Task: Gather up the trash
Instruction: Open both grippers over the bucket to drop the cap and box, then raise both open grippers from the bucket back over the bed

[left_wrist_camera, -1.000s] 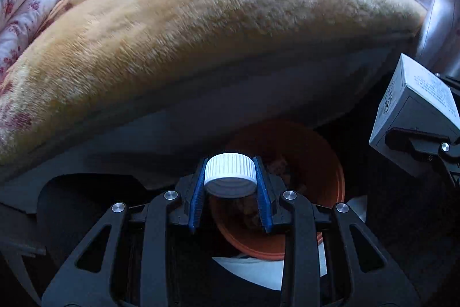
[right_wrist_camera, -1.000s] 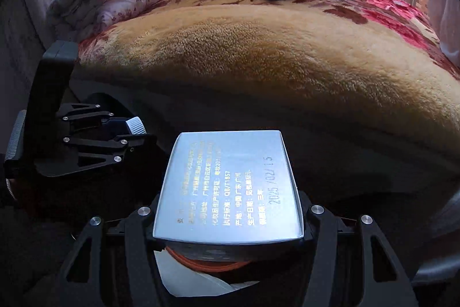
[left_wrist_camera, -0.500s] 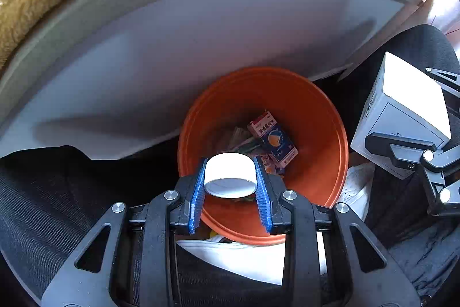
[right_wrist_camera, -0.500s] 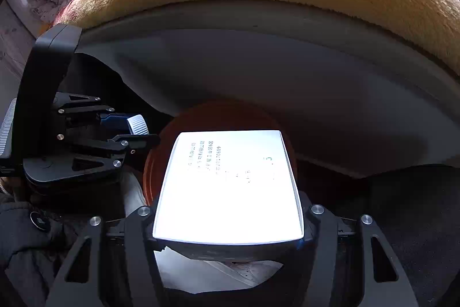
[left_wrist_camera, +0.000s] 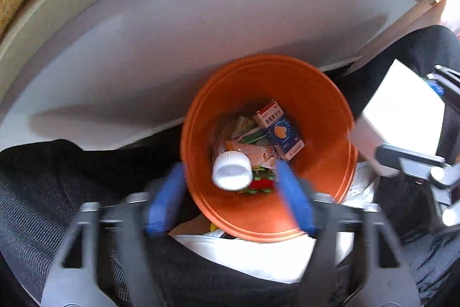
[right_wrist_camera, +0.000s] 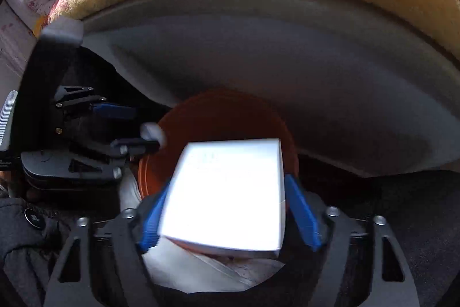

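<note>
With our left gripper (left_wrist_camera: pixel 230 197) spread wide and the white cap (left_wrist_camera: pixel 232 170) dropping into the orange bin (left_wrist_camera: pixel 325 111) beside the bed, we keep our right gripper (right_wrist_camera: pixel 230 216), likewise parted, centred over the rim so the white box (right_wrist_camera: pixel 227 197) falls inside.

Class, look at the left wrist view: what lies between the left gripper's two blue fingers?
The white bottle, released, over the orange bin, with the left gripper open.

bottle (left_wrist_camera: pixel 231 170) over bin (left_wrist_camera: pixel 322 111), box (left_wrist_camera: pixel 402 117) to its right.
</note>
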Demonstrator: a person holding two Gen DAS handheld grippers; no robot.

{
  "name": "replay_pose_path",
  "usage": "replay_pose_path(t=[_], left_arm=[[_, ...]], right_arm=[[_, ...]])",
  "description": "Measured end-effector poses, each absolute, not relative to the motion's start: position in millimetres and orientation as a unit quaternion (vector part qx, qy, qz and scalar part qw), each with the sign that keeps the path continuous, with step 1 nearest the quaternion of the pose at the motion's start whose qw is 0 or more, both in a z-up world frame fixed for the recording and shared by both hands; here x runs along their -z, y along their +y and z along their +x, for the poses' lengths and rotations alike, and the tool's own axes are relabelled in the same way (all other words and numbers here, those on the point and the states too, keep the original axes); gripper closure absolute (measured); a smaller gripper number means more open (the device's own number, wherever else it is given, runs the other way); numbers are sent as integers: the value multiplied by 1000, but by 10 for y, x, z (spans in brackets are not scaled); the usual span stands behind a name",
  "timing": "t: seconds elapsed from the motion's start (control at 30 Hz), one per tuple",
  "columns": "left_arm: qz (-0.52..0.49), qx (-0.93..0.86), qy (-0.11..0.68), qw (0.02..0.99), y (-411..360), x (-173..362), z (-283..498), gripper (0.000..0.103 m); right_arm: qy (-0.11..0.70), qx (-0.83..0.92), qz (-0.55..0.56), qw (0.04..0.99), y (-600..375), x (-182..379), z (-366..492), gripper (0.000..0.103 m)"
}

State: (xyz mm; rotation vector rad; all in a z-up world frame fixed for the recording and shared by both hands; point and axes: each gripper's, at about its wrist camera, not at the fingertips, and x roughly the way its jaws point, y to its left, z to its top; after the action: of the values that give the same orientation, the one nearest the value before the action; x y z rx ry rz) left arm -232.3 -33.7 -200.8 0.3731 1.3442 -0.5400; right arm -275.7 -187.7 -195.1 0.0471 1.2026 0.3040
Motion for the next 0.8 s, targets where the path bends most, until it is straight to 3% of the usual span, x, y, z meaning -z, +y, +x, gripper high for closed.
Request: replay_pose_path(t=[0.43,0.63,0.8], left_arm=[[156,251,606,738,-289,1927,-2340,30],[122,295,584,746,-187,1680,-2366,29],[126,315,502,796,-90,1158,-2448,19]], right_arm=[[544,-118,45,830,-2066,1832,-2814,23],[513,-125,45,848,-2078,1644,-2917,15],[438,-125,55,889,-2234,1198,-2972,6]])
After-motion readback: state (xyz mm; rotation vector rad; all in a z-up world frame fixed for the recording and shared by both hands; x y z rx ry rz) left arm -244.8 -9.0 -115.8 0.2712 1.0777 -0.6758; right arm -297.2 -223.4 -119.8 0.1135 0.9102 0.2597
